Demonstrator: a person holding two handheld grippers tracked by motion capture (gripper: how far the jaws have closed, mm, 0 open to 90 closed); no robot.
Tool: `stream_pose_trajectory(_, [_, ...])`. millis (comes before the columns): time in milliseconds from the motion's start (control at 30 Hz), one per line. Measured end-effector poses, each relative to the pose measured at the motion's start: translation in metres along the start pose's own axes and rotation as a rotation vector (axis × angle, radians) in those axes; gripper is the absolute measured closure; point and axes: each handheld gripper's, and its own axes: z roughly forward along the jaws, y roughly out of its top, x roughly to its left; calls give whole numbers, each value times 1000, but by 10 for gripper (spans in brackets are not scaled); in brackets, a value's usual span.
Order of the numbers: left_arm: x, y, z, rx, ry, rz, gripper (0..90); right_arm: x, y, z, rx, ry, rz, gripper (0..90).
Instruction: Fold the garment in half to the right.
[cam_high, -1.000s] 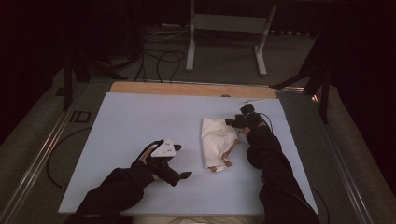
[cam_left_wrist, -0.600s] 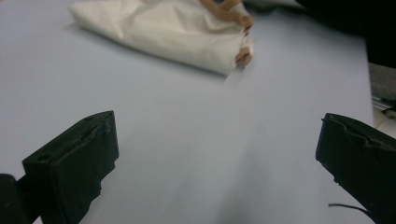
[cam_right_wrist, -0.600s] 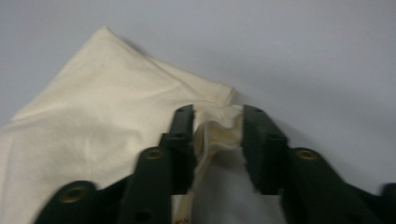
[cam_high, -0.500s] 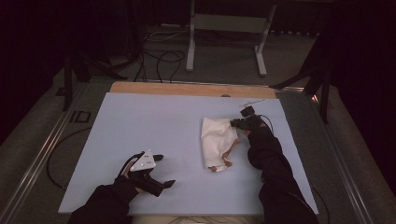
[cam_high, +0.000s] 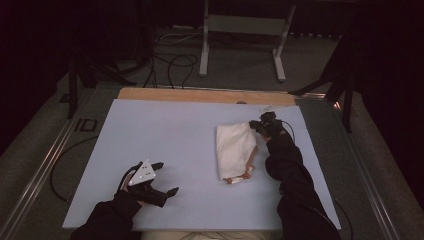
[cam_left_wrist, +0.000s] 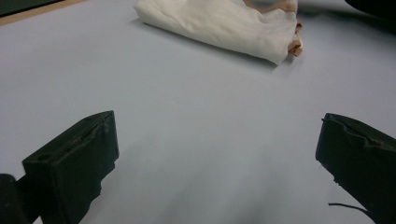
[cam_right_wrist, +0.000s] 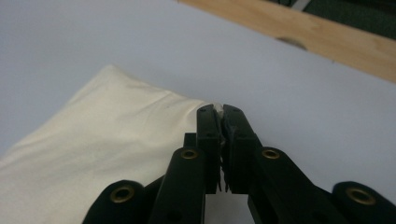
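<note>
Right gripper: jaws have just been closing and now stand pinched together on the far right corner of the one folded cream cloth, a sliver of fabric showing between the tips. Left gripper: jaws wide apart, nothing between them, low over the pale blue table, well apart from the cloth, to its near left. Count: one cloth, two grippers. A wooden strip borders the table beyond the cloth. Nothing lies between the left gripper and the cloth.

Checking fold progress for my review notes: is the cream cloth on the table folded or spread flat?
Folded. The cloth lies as a compact, thick rectangle with rounded doubled edges, and the right gripper is shut on its corner.
</note>
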Motion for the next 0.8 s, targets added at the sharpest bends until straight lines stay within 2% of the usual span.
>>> stream_pose_trajectory(33, [0,0,0,-2,0,-1,2,-1,0,0,-6,-2,0,867])
stream_pose_trajectory(200, [1,0,-1,-13,7,-8,2,-6,-5,9,29,0,15,866])
stream_pose_trajectory(433, [2,0,-3,-29,18,-16,2,-11,-13,21,73,-23,46,860])
stream_pose_trajectory(800, [1,0,-2,-26,18,-14,2,-16,-19,25,112,-47,63,842])
